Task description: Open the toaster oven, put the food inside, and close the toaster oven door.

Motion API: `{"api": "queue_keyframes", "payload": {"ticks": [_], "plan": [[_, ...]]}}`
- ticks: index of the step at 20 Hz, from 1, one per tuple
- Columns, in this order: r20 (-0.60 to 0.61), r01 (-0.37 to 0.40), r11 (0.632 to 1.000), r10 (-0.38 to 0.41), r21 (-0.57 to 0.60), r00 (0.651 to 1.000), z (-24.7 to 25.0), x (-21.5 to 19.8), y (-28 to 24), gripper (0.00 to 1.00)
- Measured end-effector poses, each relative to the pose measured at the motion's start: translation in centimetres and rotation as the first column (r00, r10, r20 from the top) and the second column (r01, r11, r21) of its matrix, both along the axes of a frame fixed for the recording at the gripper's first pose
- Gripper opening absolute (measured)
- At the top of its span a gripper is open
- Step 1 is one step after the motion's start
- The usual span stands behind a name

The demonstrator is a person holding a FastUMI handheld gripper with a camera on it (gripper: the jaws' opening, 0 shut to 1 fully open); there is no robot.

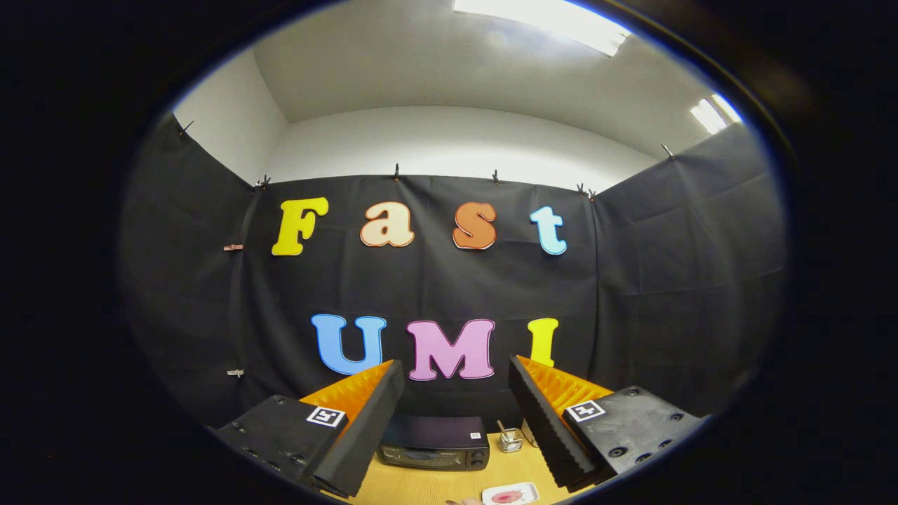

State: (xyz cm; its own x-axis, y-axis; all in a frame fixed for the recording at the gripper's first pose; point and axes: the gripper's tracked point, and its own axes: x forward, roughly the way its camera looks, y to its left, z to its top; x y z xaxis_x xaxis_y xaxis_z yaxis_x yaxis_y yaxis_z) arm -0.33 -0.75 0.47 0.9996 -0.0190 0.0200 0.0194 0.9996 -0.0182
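In the gripper view, with the gripper (456, 421) spread wide and empty, lower it toward the closed toaster oven (433, 443) sitting beyond the fingers on the table (421, 484), noting the food (508, 496) on its plate (531, 489) nearer you.

The toaster oven (433, 442) stands at the back edge of the table (421, 484), against the booth wall. A small jar (511, 440) stands just to its right. A plate (511, 494) of food (506, 496) lies nearer, before the jar. The gripper (456, 393) hangs above, its 2 fingers spread wide with the oven beyond them.
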Motion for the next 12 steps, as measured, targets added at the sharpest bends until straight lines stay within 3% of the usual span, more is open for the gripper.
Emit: {"api": "queue_keyframes", "payload": {"ticks": [12], "plan": [[-0.009,0.014,1.0,-0.014,-0.006,1.0,-0.49,0.19,0.45,0.98]]}}
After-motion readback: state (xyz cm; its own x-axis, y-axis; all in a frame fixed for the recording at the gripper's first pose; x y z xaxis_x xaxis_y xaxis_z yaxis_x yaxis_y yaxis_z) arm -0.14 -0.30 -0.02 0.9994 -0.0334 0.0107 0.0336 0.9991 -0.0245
